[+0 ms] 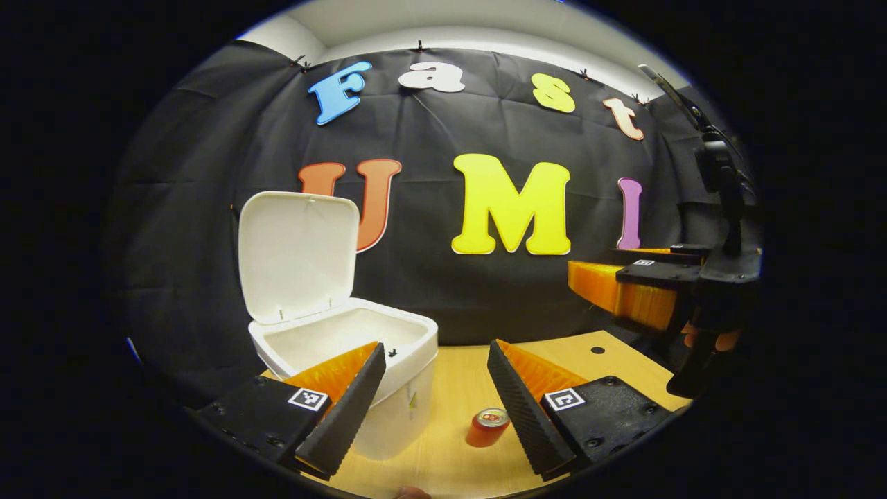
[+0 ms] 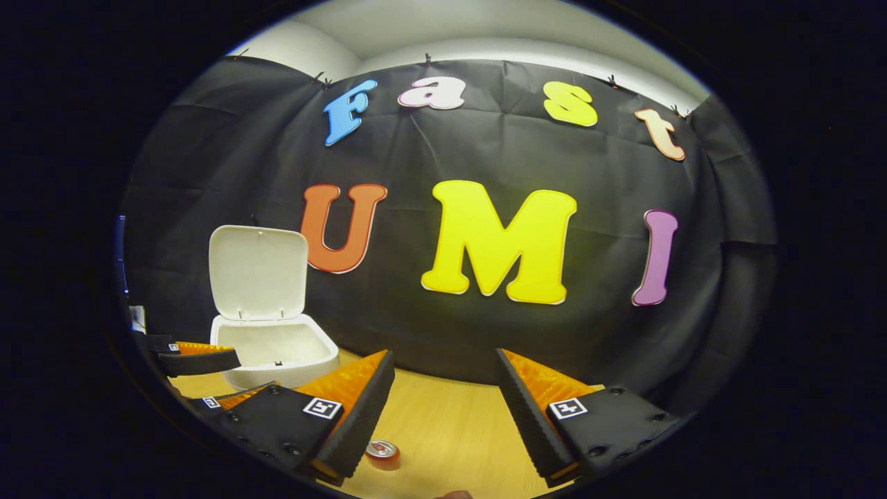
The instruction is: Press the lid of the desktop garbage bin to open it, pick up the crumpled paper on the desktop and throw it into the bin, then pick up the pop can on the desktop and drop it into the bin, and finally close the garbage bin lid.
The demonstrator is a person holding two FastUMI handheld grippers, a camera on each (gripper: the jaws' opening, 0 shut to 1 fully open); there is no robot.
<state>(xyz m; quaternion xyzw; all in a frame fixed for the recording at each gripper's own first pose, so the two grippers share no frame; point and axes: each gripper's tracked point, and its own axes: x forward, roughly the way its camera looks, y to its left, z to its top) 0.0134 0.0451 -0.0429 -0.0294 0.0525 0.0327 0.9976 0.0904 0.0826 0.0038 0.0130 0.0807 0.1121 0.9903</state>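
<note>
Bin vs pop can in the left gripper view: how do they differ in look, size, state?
The bin is white and boxy; the pop can is red and round with a silver top. The bin is far bigger than the can. The bin stands open, its lid tipped up toward the wall; the can stands upright with its top closed as far as I can tell. Both rest on the wooden desktop, side by side, untouched by either gripper.

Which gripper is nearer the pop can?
Hard to call; left, probably. The pop can stands upright just ahead of the open left gripper; the open right gripper hangs above it.
</note>
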